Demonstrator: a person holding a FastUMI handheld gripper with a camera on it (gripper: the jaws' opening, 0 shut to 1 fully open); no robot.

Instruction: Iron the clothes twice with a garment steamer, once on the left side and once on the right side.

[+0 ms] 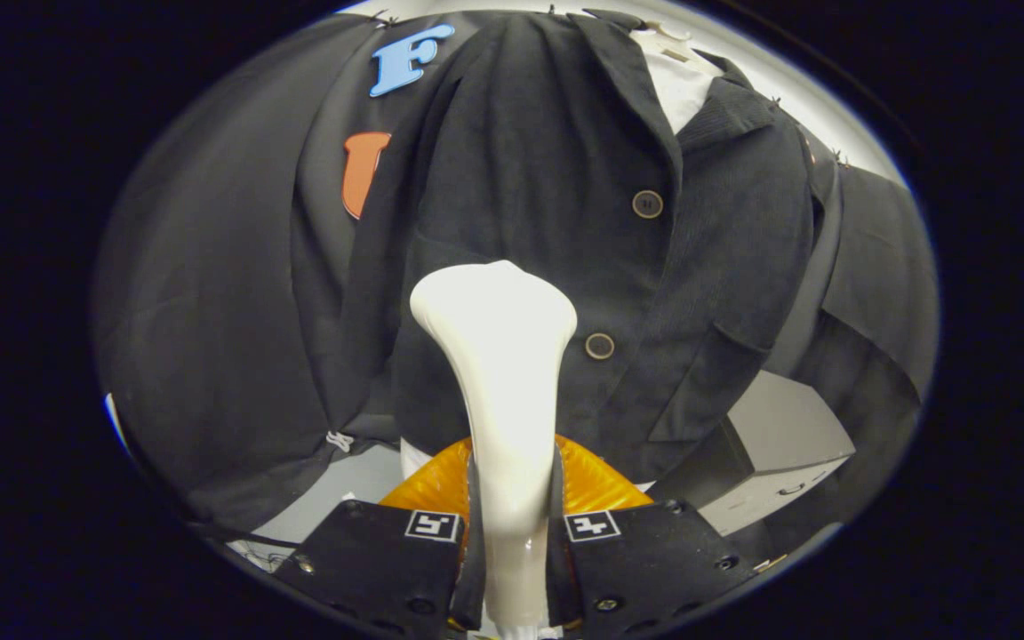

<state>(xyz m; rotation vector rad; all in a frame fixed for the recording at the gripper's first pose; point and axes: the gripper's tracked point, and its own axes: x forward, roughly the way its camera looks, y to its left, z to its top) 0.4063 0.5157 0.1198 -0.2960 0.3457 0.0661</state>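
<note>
**Steamer held firm, its head at the shirt front**

The gripper (512, 551) has its two black fingers (388, 560) closed narrow on the handle of the white garment steamer (499, 373). Both fingers press on the handle, one on each side, and the handle stands upright between them. Behind the handle an orange ribbed part (596, 484) shows on both sides; what it is, I cannot tell with certainty.

The steamer widens at the top into a flat rounded head. This head is just in front of the dark shirt (548, 178), which hangs on the booth wall beyond the fingers. The head is near the middle of the shirt front, just beside the lower button (599, 346) and below the upper button (647, 204). If the head really touches the cloth or is a little apart from it, the picture does not let me say.

The steamer seems a hard, smooth plastic thing, so it can slip or turn in the fingers if the grip is weak. I judge the good place to hold it is the narrow handle, well below the head, as it is held now. The shirt looks like soft ribbed cloth with a collar (725, 111), a flap pocket (699, 382) and a white piece (681, 76) inside the neck. Such cloth gives way easily and will swing or fold under pressure, so the head should glide lightly, and go with care over the buttons. Beyond the shirt, lower and to the side, stands a grey box (779, 453).
</note>
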